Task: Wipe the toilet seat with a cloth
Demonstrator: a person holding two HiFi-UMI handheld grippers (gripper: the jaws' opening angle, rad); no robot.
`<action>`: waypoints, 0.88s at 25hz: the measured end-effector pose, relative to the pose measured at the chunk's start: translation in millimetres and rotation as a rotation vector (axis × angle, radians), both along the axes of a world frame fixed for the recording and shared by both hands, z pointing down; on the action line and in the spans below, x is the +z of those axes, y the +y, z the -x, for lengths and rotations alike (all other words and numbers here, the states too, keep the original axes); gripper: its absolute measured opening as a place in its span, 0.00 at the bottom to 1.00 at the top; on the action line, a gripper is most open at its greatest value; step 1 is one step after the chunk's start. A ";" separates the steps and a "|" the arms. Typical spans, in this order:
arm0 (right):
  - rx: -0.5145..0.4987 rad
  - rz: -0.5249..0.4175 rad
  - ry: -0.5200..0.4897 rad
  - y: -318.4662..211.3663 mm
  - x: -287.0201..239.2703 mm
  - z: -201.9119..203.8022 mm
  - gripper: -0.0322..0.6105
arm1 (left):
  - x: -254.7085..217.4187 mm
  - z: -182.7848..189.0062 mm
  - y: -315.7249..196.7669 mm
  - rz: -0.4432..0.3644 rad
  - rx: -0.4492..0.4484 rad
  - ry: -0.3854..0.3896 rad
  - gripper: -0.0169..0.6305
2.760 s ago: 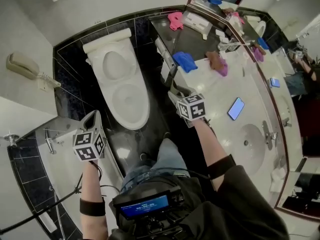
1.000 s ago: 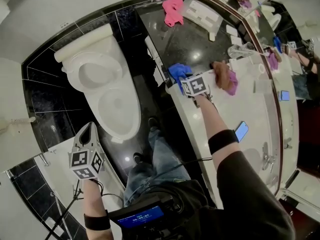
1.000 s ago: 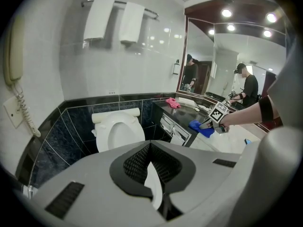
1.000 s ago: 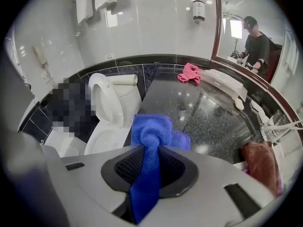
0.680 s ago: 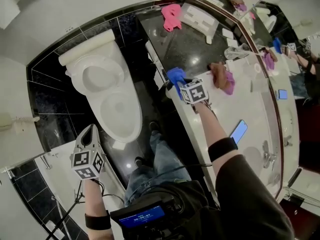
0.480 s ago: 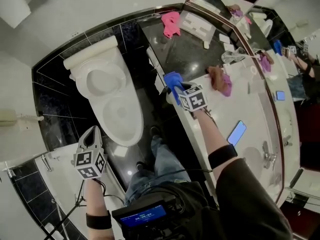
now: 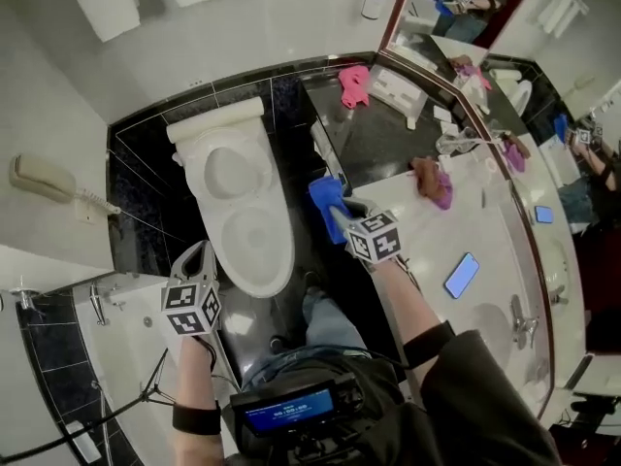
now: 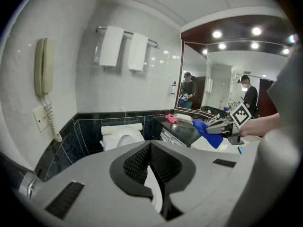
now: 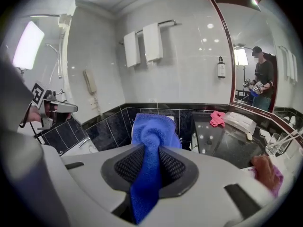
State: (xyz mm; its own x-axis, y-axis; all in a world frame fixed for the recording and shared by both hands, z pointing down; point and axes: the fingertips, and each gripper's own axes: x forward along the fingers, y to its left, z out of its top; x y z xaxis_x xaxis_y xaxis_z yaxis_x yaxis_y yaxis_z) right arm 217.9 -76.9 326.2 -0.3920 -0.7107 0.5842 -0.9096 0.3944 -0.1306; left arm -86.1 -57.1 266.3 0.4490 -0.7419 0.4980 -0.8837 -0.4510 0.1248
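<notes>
Head view, looking steeply down; the white toilet seat lies at centre left of the frame, on a dark tiled floor, with the cistern above it in the picture. The right gripper stands at the centre of the frame, between the toilet and the edge of the white vanity counter; its jaws are clamped on a blue cloth, which bunches above the fingertips and sits just right of the seat, apart from it. In the right gripper view the cloth runs down through the gap between the two pads, pinched there, with its free end spread above them. The left gripper is at lower left of the head view, beside the front end of the seat; in the left gripper view its jaws are pressed together with nothing between them, and the toilet shows beyond them. On the black counter section at upper centre lies a pink cloth; on the white counter lie a brown and purple pair of cloths and, lower, a phone. A wall telephone hangs at the left edge; two white towels hang on a rail in the upper left of the left gripper view.
</notes>
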 end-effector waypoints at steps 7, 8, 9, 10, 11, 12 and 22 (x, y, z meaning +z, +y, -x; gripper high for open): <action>-0.103 -0.069 -0.058 48.1 -25.7 80.5 0.22 | -19.2 29.6 31.1 -0.060 -0.038 -0.008 0.03; -0.114 -0.078 -0.061 52.6 -30.0 90.3 0.22 | -20.0 35.8 34.9 -0.063 -0.044 -0.012 0.03; -0.123 -0.087 -0.061 56.7 -32.7 98.6 0.22 | -20.2 41.8 38.9 -0.065 -0.049 -0.015 0.03; -0.131 -0.093 -0.061 60.9 -33.4 105.5 0.22 | -19.8 47.6 43.3 -0.064 -0.054 -0.018 0.03; -0.139 -0.097 -0.060 65.0 -33.6 111.8 0.22 | -19.1 53.0 47.7 -0.063 -0.058 -0.020 0.03; -0.147 -0.098 -0.059 68.7 -34.2 117.8 0.22 | -18.4 57.6 51.7 -0.062 -0.062 -0.022 0.03; -0.184 -0.071 -0.056 67.1 -21.1 144.1 0.22 | -7.1 67.8 56.6 -0.036 -0.068 -0.030 0.03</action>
